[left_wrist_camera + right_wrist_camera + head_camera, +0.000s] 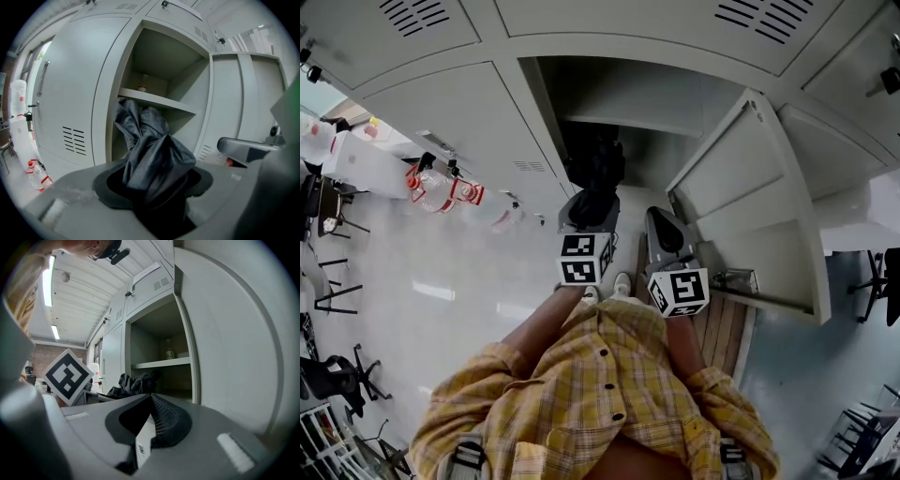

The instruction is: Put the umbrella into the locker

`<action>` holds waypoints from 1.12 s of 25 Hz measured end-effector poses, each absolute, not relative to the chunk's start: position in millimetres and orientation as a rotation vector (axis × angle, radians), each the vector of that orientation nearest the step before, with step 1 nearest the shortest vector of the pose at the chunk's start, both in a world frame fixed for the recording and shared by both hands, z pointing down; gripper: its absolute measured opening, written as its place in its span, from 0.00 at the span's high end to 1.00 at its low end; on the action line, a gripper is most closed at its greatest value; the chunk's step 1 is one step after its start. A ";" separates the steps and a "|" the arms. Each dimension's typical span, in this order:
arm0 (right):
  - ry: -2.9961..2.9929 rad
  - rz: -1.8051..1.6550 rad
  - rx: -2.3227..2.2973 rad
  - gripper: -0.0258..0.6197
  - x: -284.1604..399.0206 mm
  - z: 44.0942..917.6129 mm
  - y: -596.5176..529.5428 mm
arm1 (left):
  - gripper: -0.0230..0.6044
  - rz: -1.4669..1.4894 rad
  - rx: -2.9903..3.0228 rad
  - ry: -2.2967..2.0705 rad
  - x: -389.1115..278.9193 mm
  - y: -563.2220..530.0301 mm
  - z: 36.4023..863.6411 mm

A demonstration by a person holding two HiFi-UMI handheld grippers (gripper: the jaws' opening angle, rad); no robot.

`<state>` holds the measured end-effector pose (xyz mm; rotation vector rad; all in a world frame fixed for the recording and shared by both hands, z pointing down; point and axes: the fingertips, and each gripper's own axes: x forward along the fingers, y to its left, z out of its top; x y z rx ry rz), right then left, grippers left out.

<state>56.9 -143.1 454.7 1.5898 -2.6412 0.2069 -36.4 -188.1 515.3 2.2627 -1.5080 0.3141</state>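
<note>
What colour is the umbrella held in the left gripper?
Black, slightly glossy; the crumpled black fabric umbrella shows best in the left gripper view.

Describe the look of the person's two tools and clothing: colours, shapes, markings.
Left tool and right tool: grey moulded shells, dark inner pads, ribbed on the right. Each carries a white cube with black square markers. The shirt is yellow plaid, long-sleeved, with dark buttons.
</note>
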 end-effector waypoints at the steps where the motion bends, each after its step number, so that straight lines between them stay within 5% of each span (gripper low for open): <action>1: -2.644 0.208 1.586 0.96 56.5 455.1 -144.4 | 0.54 0.315 2.263 -1.513 -36.1 -191.7 515.8; 28: -2.647 0.234 1.558 0.96 64.8 463.8 -160.2 | 0.54 0.344 2.322 -1.576 -13.2 -274.1 523.2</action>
